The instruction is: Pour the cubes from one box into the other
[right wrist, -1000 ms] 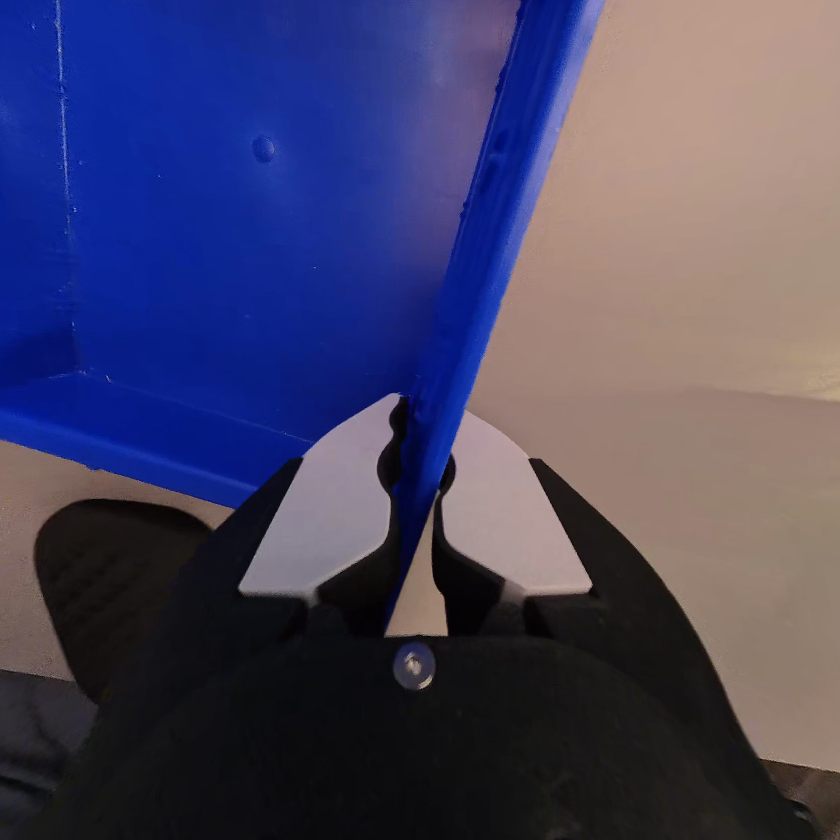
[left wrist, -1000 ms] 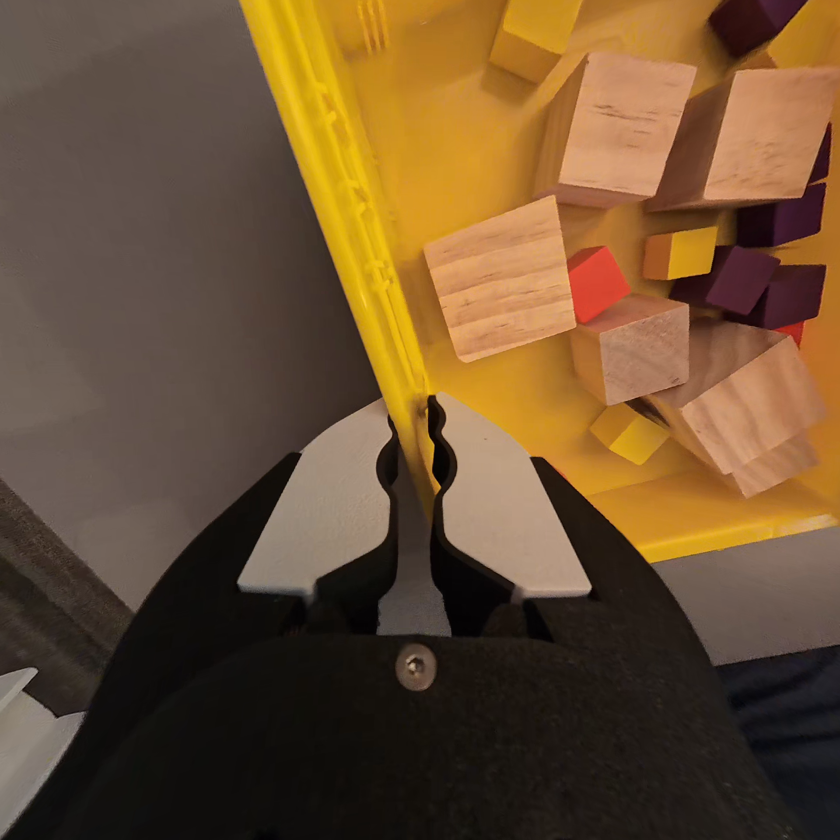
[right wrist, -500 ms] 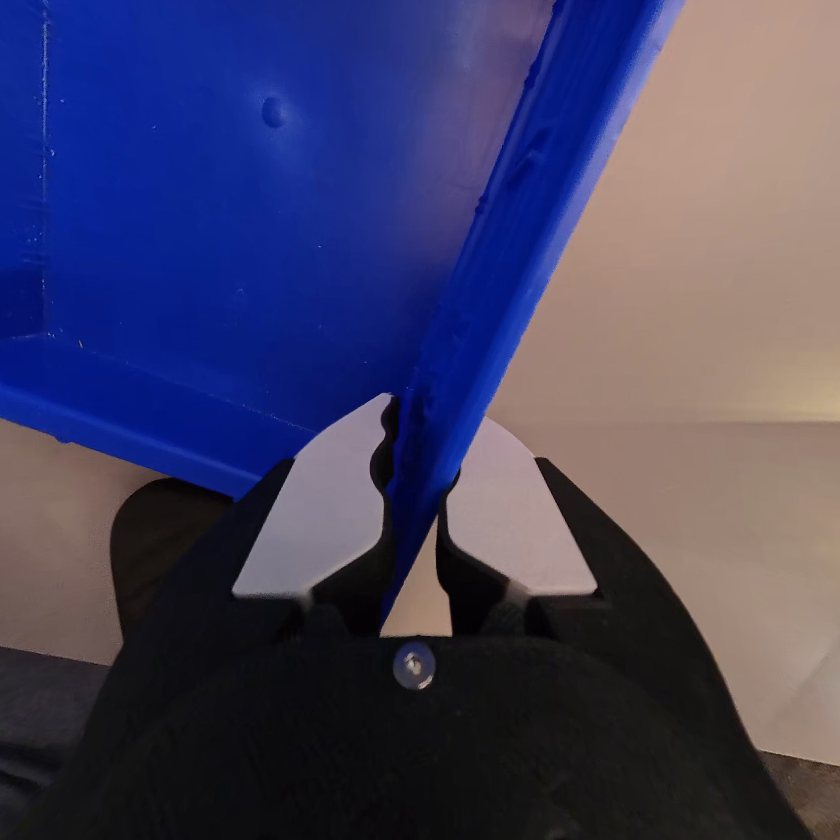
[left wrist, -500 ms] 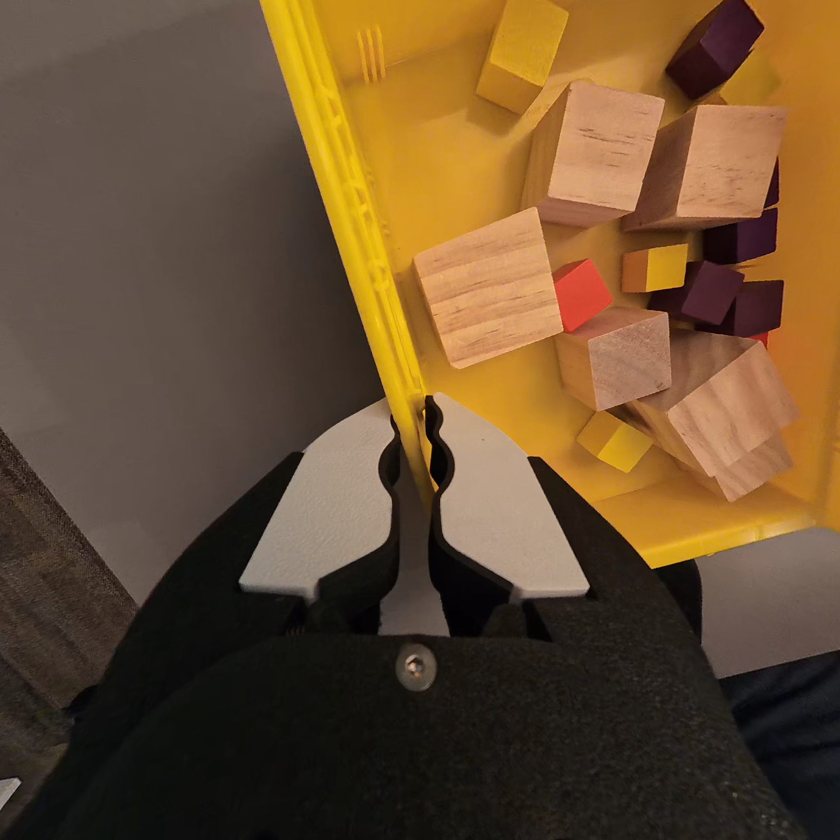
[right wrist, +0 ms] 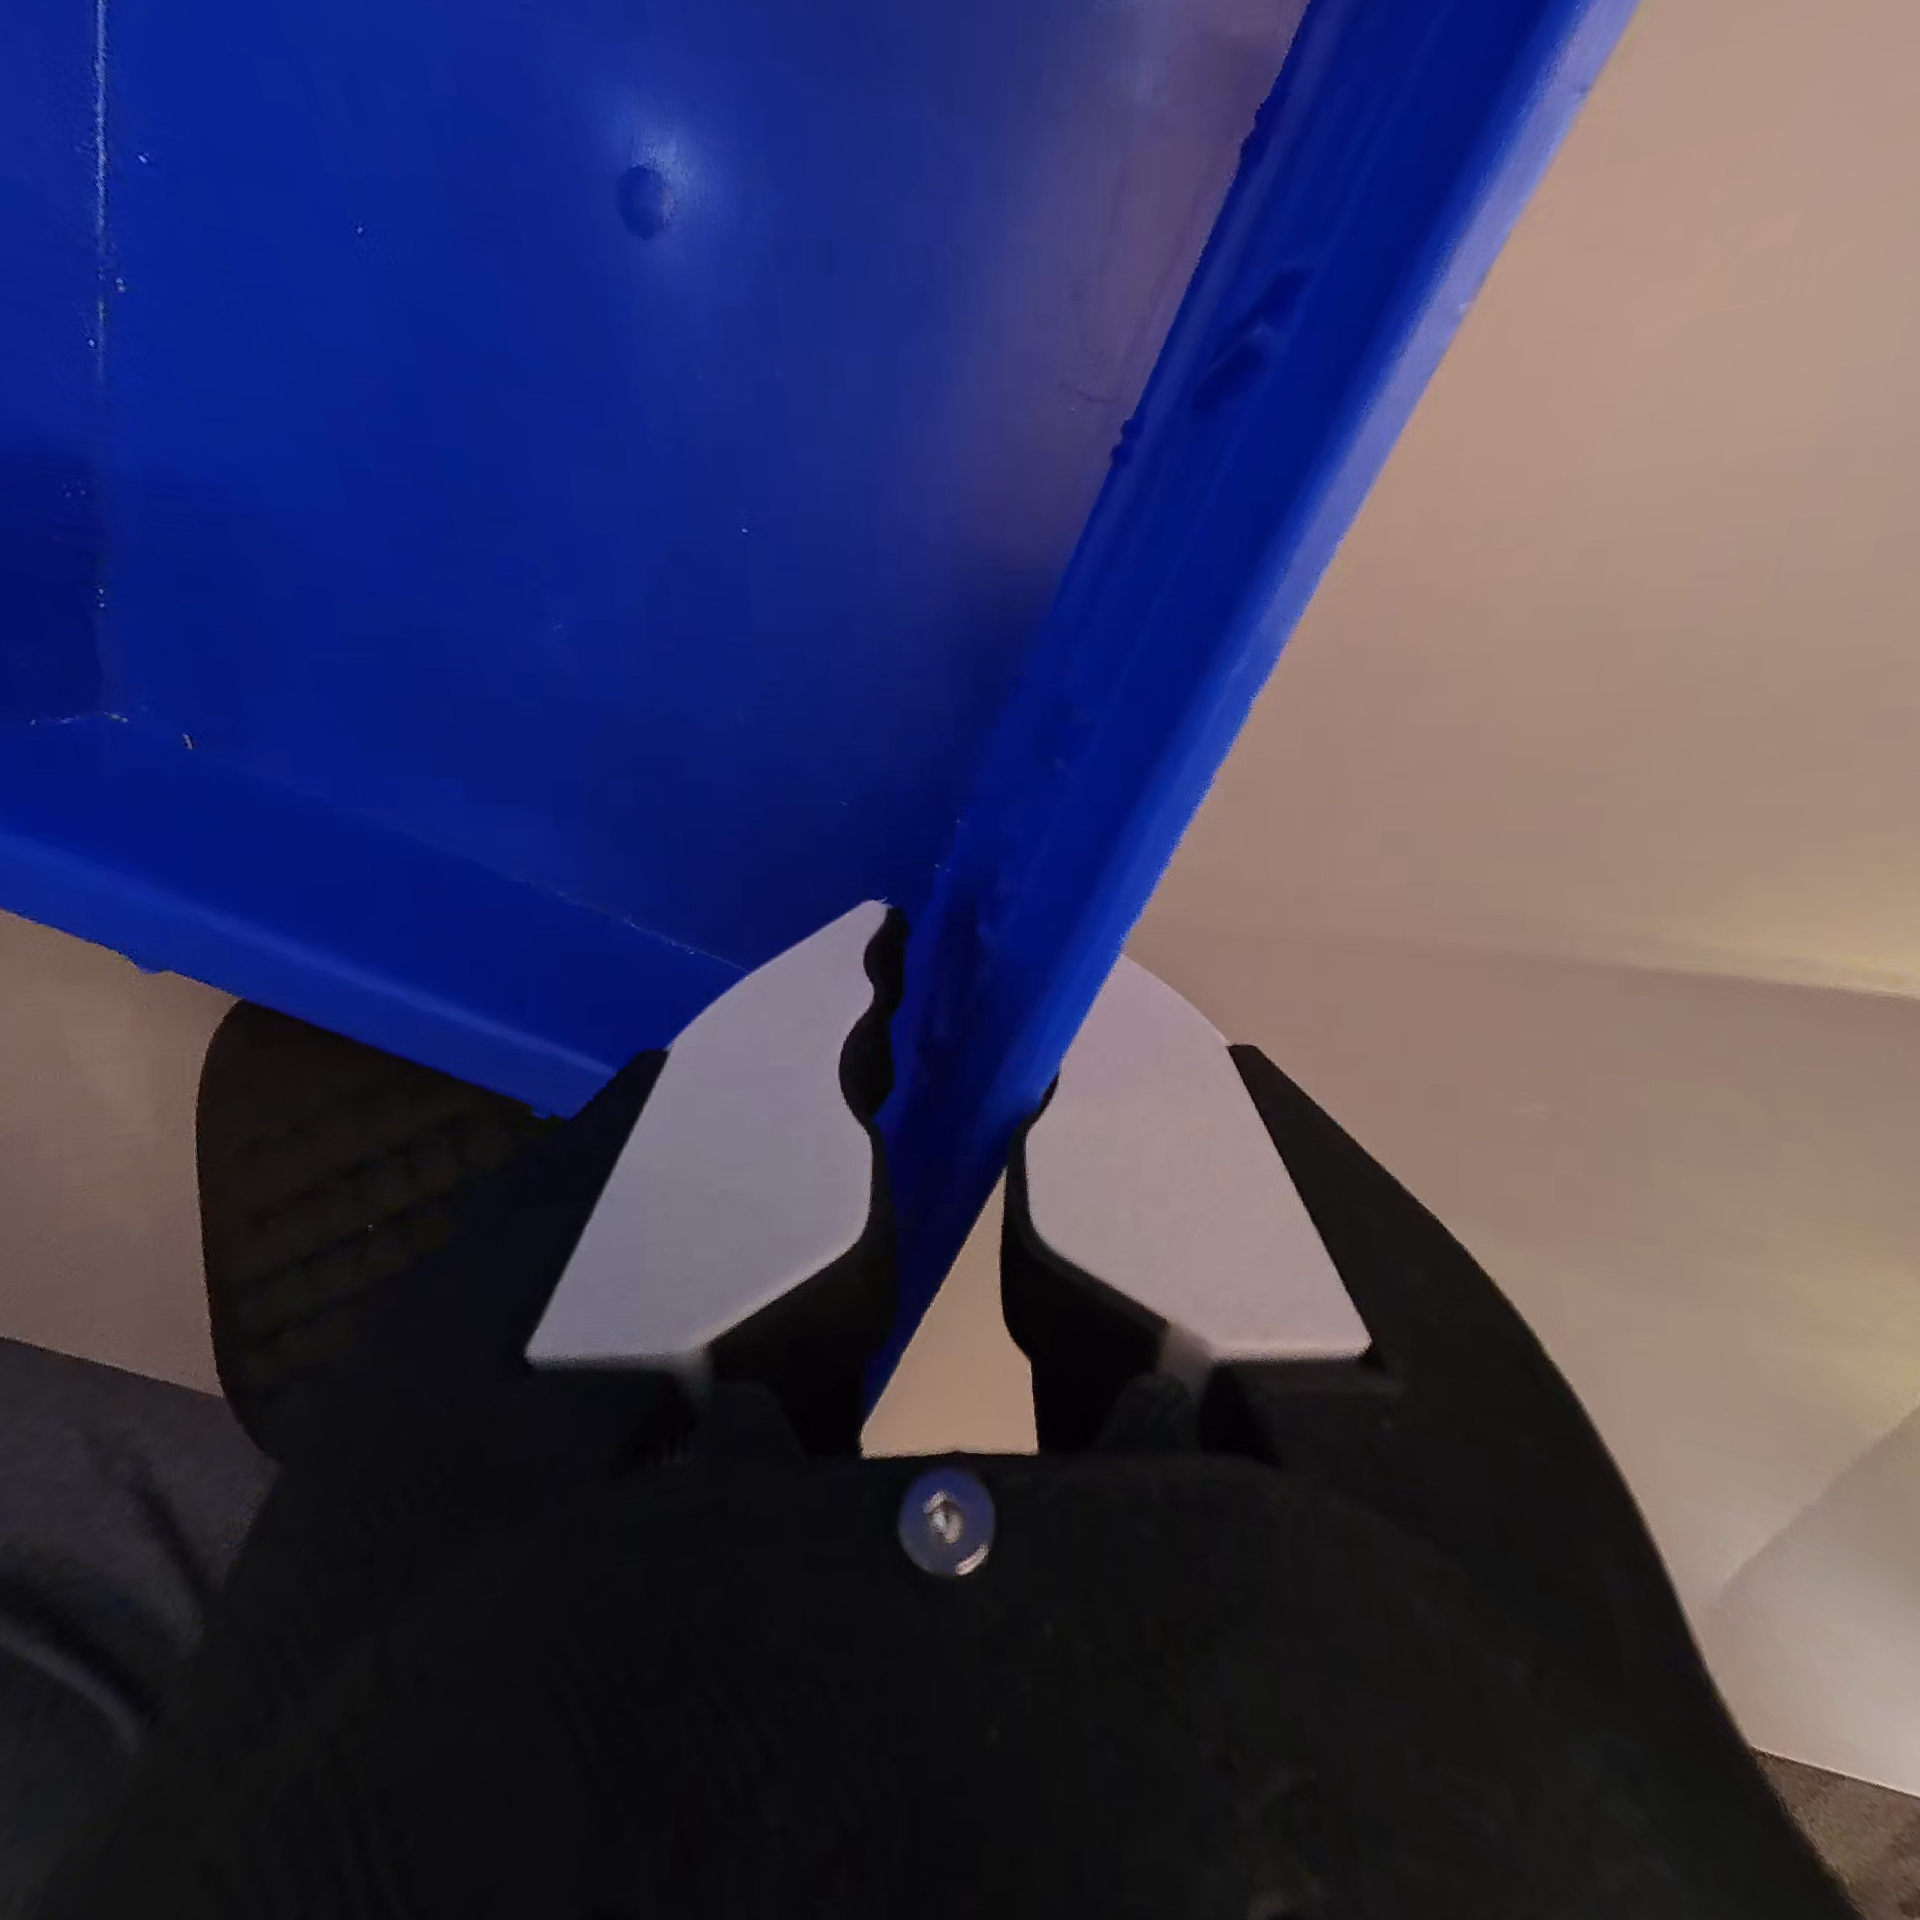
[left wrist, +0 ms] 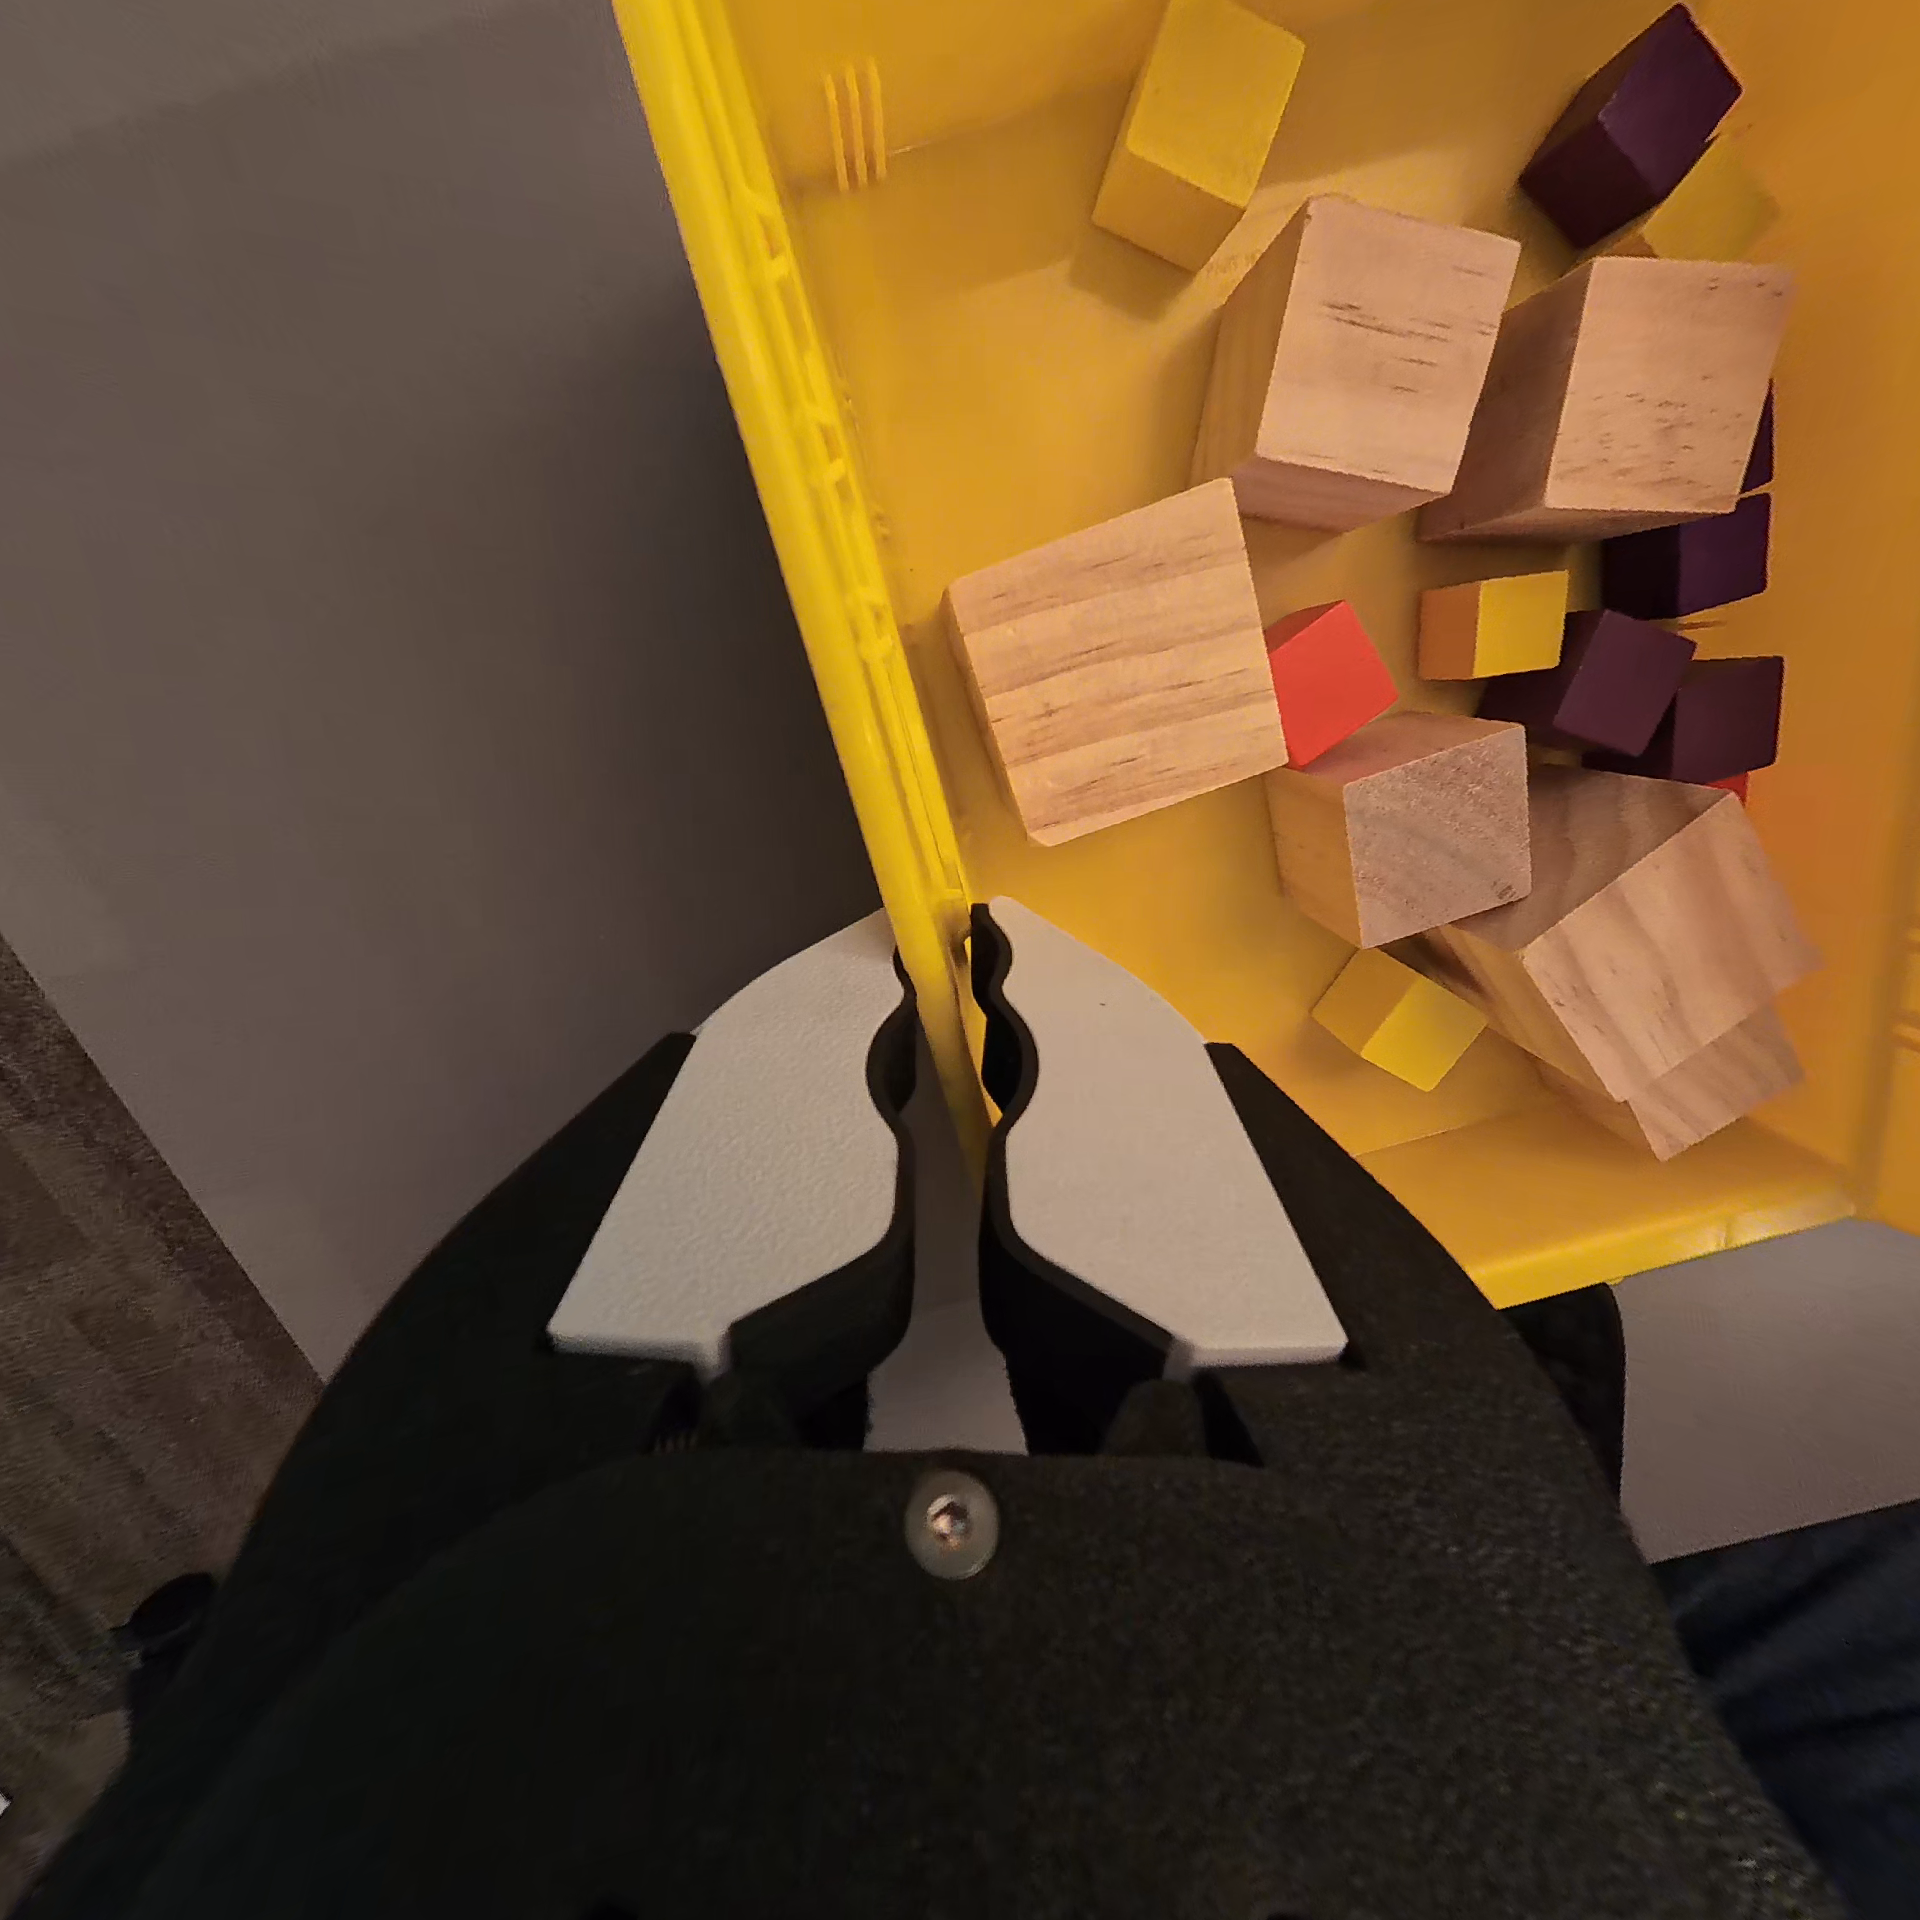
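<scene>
- The left gripper is clamping the left side wall of the yellow box, its jaws nearly closed with the thin rim running between them and away toward the far end.
- The cubes are lying inside the yellow box, to the right of and beyond that gripper: several large plain wooden ones, with smaller yellow, purple and red ones among them, crowding toward the right wall and the near-right corner.
- The right gripper is pinching the right side wall of the blue box, the rim passing between its jaws; the part of the blue interior in view, to its left, is showing no cubes.
- Each box's long axis is running straight ahead from the gripper holding it, so tipping looks likely to come from rolling the wrist about that axis.
- The relation that matters, how the two boxes are lying relative to each other, cannot be told, since neither view is showing the other box.
- A pale worktop is showing beside the yellow box.
- No brand, label or legible writing is showing on either box; only moulded ribs and a round mould mark.
</scene>
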`<state>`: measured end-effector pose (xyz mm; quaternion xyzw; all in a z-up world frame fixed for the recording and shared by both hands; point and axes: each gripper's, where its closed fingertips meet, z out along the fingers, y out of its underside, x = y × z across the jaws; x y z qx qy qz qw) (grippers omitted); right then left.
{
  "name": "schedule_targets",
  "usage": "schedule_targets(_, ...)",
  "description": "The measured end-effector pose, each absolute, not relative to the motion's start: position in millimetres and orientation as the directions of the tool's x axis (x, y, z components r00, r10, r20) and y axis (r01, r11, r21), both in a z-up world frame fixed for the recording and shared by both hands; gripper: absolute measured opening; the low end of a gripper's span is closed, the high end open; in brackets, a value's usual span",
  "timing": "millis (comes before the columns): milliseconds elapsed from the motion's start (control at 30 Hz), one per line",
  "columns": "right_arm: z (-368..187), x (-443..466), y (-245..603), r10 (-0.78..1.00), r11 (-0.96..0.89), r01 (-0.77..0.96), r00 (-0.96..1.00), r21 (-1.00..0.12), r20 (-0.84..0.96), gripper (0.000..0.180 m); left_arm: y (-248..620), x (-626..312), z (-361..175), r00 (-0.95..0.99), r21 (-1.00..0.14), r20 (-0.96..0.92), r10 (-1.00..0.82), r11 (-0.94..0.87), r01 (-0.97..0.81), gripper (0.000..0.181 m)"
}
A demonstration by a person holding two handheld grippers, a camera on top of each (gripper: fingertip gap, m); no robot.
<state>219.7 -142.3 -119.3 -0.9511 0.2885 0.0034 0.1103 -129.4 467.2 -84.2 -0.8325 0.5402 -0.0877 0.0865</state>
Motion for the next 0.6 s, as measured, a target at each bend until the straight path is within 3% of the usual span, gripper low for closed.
schedule_targets(300,-119,226,-142,-0.523,-0.814,-0.523,0.849,-0.252,-0.071,0.02,469,-130,-85,0.399,-0.228,-0.034,-0.916,-0.382,-0.895,0.011)
schedule_targets(500,-95,248,-129,-0.545,-0.709,-0.5,0.836,-0.498,-0.064,0.027,469,-125,-69,0.455,-0.352,0.065,-0.888,-0.447,-0.822,0.016)
schedule_targets(600,-58,267,-126,-0.575,-0.633,-0.448,0.818,-0.631,-0.005,0.035,458,-131,-67,0.46,-0.333,0.137,-0.877,-0.478,-0.813,0.022)
